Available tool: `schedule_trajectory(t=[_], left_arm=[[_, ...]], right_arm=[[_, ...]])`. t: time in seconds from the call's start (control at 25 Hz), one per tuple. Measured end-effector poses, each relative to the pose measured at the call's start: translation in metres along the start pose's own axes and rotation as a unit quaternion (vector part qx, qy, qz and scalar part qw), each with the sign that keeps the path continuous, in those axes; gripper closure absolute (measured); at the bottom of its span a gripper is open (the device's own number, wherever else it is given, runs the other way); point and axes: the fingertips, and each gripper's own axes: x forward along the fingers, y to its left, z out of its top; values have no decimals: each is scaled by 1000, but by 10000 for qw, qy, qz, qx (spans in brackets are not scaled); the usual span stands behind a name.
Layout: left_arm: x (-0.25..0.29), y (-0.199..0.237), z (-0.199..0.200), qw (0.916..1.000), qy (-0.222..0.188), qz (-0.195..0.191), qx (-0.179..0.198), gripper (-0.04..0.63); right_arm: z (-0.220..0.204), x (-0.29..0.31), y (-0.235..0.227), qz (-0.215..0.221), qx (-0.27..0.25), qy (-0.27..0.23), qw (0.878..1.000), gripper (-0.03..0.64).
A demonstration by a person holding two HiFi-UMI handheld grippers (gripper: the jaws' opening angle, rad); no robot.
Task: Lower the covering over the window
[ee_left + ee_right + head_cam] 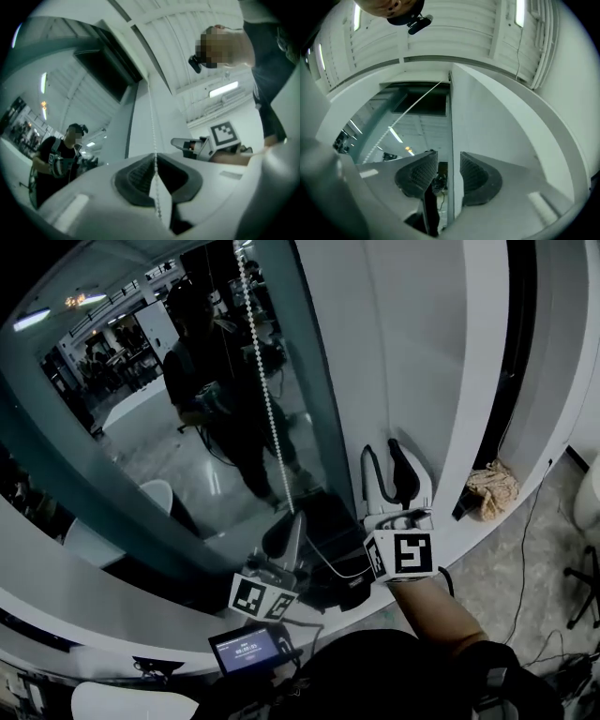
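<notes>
The left tongs (292, 523) are closed on the bead chain (263, 381); in the left gripper view the chain (152, 117) runs straight up from between the pressed pads of the left tongs (155, 161) and a short tail of it hangs below them. The right tongs (389, 465) stand open and hold nothing; in the right gripper view only the edge of the frame shows between the parted pads of the right tongs (449, 161), and the chain (408, 110) slants up to their left, clear of them.

The covering (421, 102) appears to sit rolled up in a dark housing high above both tongs, at the head of the window (141, 456); the glass ahead of the tongs is bare and mirrors the room and the person, so nothing seems lowered yet. By that reading the task is at its start: the chain is caught by one pair of tongs, and pulling the covering down is all to come.

No brand or label can be read; the marker cubes (405, 554) behind the tongs carry only black-and-white square patterns; a small screen (246, 650) below the left tongs shows figures too small to read.
</notes>
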Motion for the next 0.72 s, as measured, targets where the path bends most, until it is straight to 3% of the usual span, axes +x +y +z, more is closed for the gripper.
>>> schedule_trajectory(t=[0.16,0.36,0.56,0.6,0.68,0.72], left_arm=[[-10,19,2,9942,-112,-280,-1028,580],[-16,24,0,9877,-189,-611,-1425,580],[-12,30,-1,9796,-302,-842,-1799,580],[-10,31,-2,9788,-301,-877,-1829,580],[-8,35,-4,9778,-285,-906,-1869,579],[-7,37,-6,9777,-272,-898,-1878,580]], right_arm=[[15,35,-9,-671,-237,-256,9971,463],[17,64,-20,-1034,-70,-279,9942,439],[30,104,-15,-604,198,-232,9977,450],[39,109,-10,-456,114,-280,9985,477],[52,114,3,-80,-165,-333,9993,609],[56,114,10,106,-377,-336,9987,609]])
